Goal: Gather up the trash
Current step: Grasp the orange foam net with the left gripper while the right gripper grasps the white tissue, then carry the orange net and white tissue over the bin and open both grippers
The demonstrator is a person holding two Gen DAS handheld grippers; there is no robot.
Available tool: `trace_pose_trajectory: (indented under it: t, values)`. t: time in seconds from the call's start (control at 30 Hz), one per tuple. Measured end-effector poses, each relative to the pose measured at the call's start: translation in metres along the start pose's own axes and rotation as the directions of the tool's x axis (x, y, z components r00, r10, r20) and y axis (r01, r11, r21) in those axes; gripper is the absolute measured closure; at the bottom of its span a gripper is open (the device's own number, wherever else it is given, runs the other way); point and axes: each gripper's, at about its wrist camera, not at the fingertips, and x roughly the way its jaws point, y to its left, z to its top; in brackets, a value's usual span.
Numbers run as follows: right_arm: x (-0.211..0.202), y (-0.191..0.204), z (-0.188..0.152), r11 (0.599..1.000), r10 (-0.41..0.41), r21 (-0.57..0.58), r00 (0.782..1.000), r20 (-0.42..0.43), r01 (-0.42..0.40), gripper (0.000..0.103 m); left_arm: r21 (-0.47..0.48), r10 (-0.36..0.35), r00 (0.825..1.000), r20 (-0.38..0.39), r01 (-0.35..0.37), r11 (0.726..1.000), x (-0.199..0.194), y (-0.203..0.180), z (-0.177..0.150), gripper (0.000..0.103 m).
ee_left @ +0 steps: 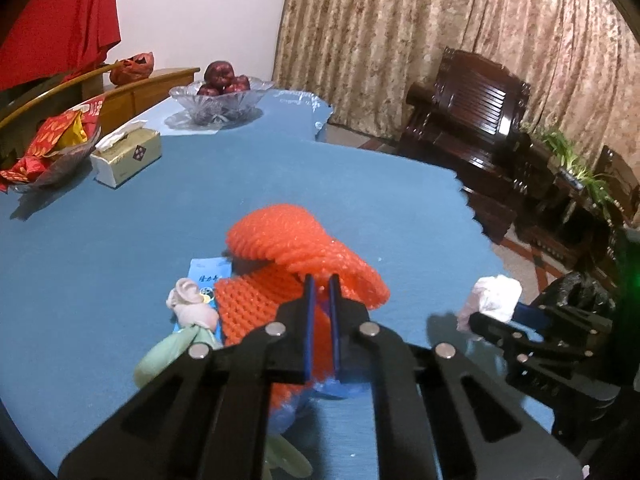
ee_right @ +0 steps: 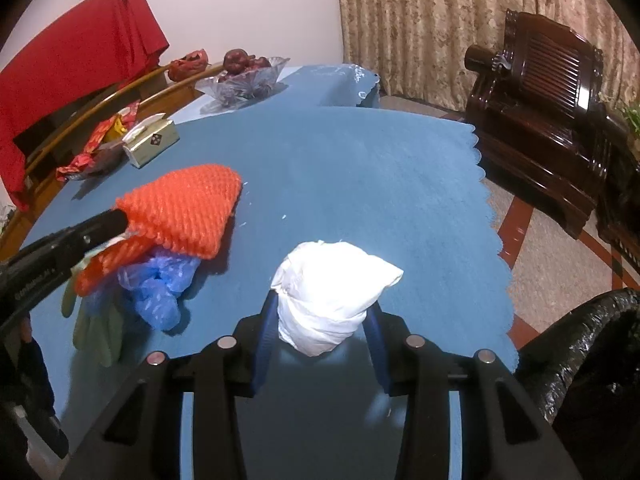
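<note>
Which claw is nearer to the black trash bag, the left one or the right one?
Right. The right claw, holding the white tissue wad, is close beside the black trash bag; the left claw grips the orange foam net, farther off.

Both wrist cams sit close over the blue tablecloth [ee_left: 120, 240], angled down, facing the curtain [ee_left: 440, 40] at 12. Left cam sees the right gripper [ee_left: 496, 312] at 3; right cam sees the left gripper [ee_right: 116, 220] at 9. Shared: orange foam net [ee_left: 288, 240], fruit bowl [ee_right: 244, 80], tissue box [ee_right: 152, 142].

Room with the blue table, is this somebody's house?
Probably yes, a living or dining room at home: long curtains, a carved wooden armchair, and a glass bowl of apples on the table.
</note>
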Motion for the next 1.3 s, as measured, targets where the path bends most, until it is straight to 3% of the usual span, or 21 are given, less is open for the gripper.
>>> trace_pose_trajectory:
  t: [0.73, 1.3]
  values:
    - [-0.051, -0.01, 0.0, 1.0, 0.001, 0.026, 0.998, 0.055, -0.002, 0.062, 0.057, -0.086, 0.996, 0.039, 0.084, 0.995, -0.046, -0.045, -0.014, 0.098]
    - [-0.123, -0.027, -0.011, 0.999, -0.011, 0.037, 0.991, 0.133, 0.006, 0.062, 0.119, -0.171, 0.983, 0.073, 0.161, 0.98, -0.094, -0.094, -0.025, 0.098]
